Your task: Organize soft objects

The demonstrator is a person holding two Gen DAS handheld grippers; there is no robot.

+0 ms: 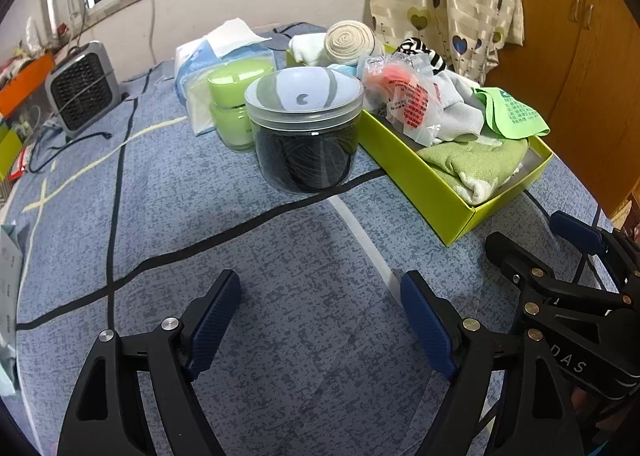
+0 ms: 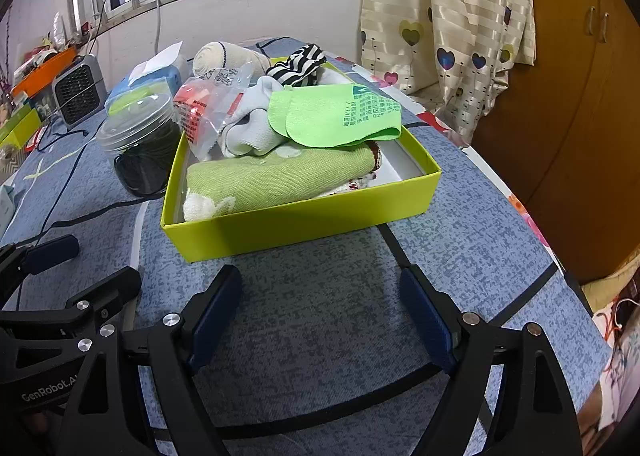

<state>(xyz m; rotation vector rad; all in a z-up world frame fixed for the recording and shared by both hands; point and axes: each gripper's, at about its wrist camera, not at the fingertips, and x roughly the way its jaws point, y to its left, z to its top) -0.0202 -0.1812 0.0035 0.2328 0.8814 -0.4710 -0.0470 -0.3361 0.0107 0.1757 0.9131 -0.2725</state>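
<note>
A lime-green box point(image 2: 296, 222) point(image 1: 404, 160) stands on the blue patterned bedspread, filled with soft things: a folded green towel point(image 2: 280, 176) point(image 1: 476, 164), a light green cloth point(image 2: 336, 116) point(image 1: 516, 114), grey-white socks point(image 2: 248, 132), a striped black-and-white piece point(image 2: 298, 60), a cream fabric roll point(image 2: 224, 56) point(image 1: 350, 41) and a crinkled plastic packet point(image 2: 208, 104) point(image 1: 400, 96). My right gripper point(image 2: 322, 306) is open over bare bedspread just in front of the box. My left gripper point(image 1: 322, 308) is open too, left of the box, nothing between its fingers.
A clear jar point(image 1: 306, 132) of dark cords stands left of the box, with a green jar point(image 1: 236, 108) and a tissue pack point(image 1: 216, 56) behind it. A small grey fan point(image 1: 82, 90) sits far left. A curtain point(image 2: 448, 24) and a wooden wardrobe point(image 2: 580, 96) are on the right.
</note>
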